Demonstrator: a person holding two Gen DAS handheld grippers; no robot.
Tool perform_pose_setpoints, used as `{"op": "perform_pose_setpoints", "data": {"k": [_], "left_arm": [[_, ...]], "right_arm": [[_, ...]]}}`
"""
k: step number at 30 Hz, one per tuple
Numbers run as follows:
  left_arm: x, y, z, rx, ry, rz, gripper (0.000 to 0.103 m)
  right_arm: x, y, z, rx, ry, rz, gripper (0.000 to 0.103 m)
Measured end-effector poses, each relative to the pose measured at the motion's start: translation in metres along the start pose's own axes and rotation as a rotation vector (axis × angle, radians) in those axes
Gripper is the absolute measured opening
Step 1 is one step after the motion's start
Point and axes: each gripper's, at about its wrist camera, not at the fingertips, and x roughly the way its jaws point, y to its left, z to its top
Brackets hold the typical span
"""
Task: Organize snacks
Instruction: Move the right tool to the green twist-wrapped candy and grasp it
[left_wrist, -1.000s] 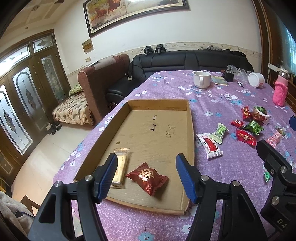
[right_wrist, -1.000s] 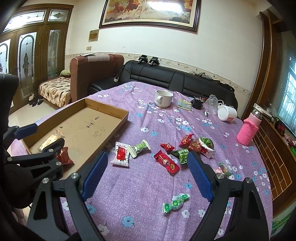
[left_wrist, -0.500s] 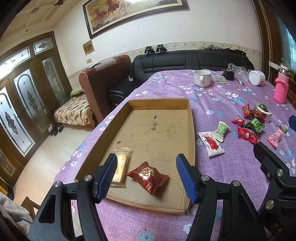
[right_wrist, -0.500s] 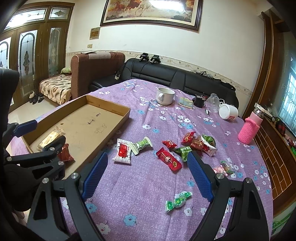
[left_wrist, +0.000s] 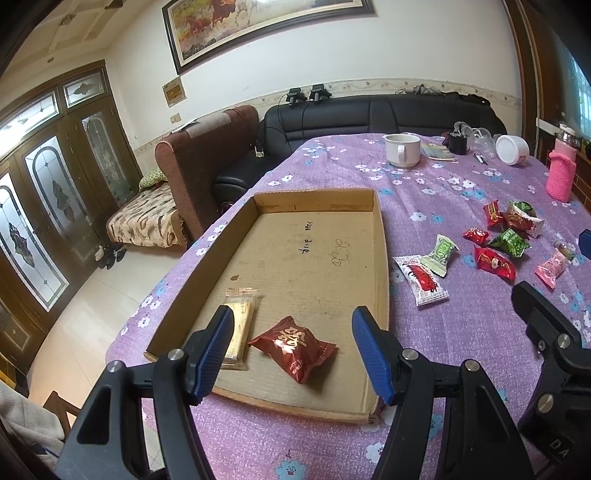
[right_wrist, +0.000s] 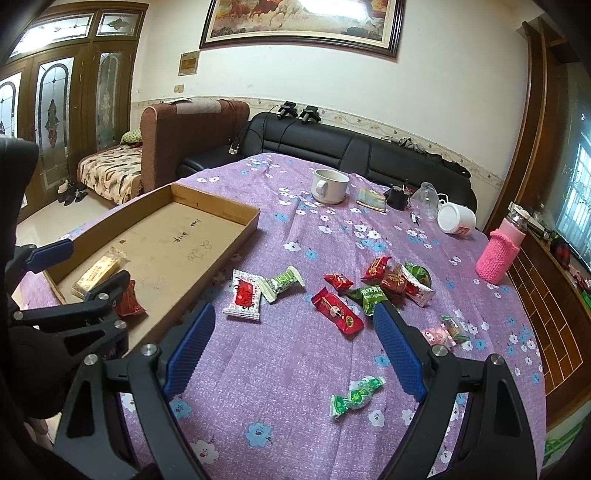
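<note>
While both my grippers (left_wrist: 291, 350) (right_wrist: 293, 347) gape empty, two snacks (left_wrist: 293, 347) lie lower-centre in the box (left_wrist: 382, 258); most wrappers (right_wrist: 336, 310) await mid-frame.

My fingers (left_wrist: 367, 354) wear ribbed, matt blue rubbery pads on smooth black plastic arms pinned with shiny metal bolts, and under them lies a matt purple cloth (left_wrist: 443, 325) with a fine pebbled weave and printed flowers. At my ten o'clock the tray (left_wrist: 317, 258) is raw brown corrugated cardboard, dull and scuffed, holding a glossy dark-red foil packet (left_wrist: 293, 345) and a clear crinkly film bar wrapper (left_wrist: 238, 325). Toward two o'clock the loose sweets (right_wrist: 338, 312) shine in slick plastic wrappers, the mug (right_wrist: 328, 185) looks like glazed white ceramic, the bottle sleeve (right_wrist: 496, 256) is nubbly pink knit, and the sofa (right_wrist: 354, 153) behind is smooth black leather-like upholstery.
</note>
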Motion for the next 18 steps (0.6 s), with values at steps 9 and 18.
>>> {"op": "perform_pose_setpoints", "data": {"k": [9, 18], "left_arm": [[0.003, -0.009, -0.002, 0.029, 0.013, -0.011, 0.066], [0.008, -0.019, 0.006, -0.012, 0.070, -0.343, 0.067]], "right_arm": [[0.014, -0.051, -0.019, 0.078, 0.076, -0.056, 0.089], [0.034, -0.167, -0.065, 0.315, 0.228, -0.077, 0.090]]}}
